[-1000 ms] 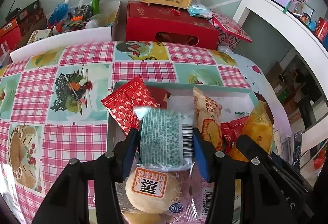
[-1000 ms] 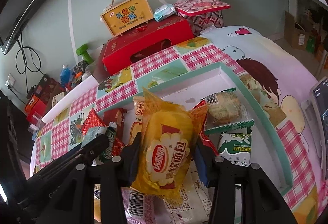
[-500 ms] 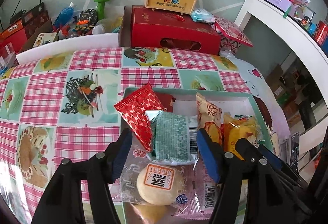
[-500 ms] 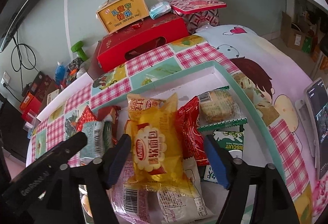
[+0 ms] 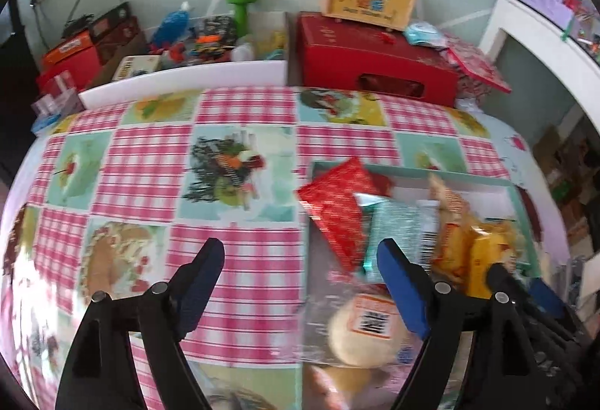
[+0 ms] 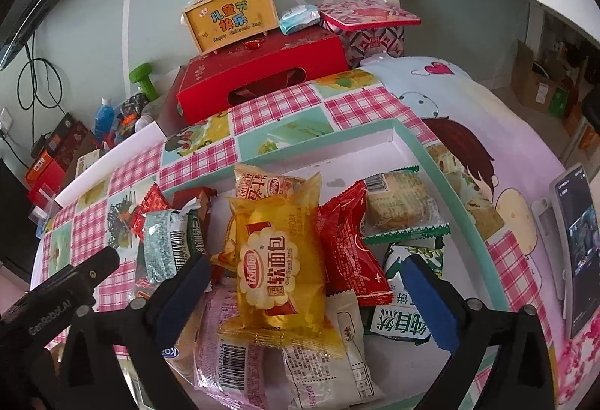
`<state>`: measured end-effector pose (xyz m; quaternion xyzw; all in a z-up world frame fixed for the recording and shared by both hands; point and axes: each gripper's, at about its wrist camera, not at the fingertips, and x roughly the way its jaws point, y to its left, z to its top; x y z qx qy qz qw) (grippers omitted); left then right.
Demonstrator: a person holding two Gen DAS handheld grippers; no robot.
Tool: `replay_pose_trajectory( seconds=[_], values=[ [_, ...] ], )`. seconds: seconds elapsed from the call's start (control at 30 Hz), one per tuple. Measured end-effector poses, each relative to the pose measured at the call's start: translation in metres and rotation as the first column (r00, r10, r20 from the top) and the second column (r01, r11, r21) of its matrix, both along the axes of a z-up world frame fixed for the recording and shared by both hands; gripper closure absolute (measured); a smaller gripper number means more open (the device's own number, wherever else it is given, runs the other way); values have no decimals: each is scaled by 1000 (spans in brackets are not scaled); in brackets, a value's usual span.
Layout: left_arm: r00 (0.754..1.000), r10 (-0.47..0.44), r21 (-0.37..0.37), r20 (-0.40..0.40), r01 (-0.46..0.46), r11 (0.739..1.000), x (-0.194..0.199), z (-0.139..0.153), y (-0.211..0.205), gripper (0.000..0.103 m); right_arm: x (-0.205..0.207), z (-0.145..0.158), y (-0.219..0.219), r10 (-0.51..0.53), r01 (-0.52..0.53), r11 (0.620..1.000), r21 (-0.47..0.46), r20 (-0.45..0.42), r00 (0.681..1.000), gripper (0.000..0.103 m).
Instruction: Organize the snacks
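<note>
A teal-rimmed white tray (image 6: 408, 132) holds several snack packets. The yellow soft-bread packet (image 6: 279, 260) lies on top of the pile, with a red packet (image 6: 348, 245) to its right and a green-and-silver packet (image 6: 167, 245) at the tray's left end. My right gripper (image 6: 303, 271) is open, its fingers either side of the yellow packet without touching it. My left gripper (image 5: 300, 260) is open and empty, above the tablecloth at the tray's left edge (image 5: 305, 233). The green-and-silver packet (image 5: 395, 233) rests against a red patterned packet (image 5: 337, 207).
A pink checked tablecloth (image 5: 150, 162) covers the table. A red gift box (image 6: 262, 76) with a yellow carry box (image 6: 232, 20) on top stands at the back. A phone (image 6: 577, 245) stands at the right table edge. Clutter lies behind the table's back left (image 5: 112, 46).
Both grippers opened and let go: the green-and-silver packet and the yellow packet now lie in the tray. The left gripper swung left, over the tablecloth; the right drew back a little.
</note>
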<state>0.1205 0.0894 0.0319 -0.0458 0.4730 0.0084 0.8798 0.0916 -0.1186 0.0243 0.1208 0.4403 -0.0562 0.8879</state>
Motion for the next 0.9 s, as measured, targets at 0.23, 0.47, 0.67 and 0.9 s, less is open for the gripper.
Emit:
replay_pose_trajectory(
  seconds=[0.23, 0.47, 0.67, 0.9],
  values=[
    [997, 78, 126, 3, -77, 989, -3, -7, 16, 4, -3, 6, 9, 21, -21, 999, -34, 20, 1000, 0],
    [994, 107, 126, -28, -103, 987, -19, -14, 30, 3, -13, 14, 19, 50, -48, 998, -45, 37, 998, 0],
    [994, 102, 135, -31, -97, 986, -40, -12, 37, 3, -35, 22, 37, 90, -86, 993, -81, 41, 995, 0],
    [992, 118, 137, -42, -111, 984, -72, -14, 54, 3, -68, 16, 60, 129, -126, 986, -113, 22, 991, 0]
  ],
)
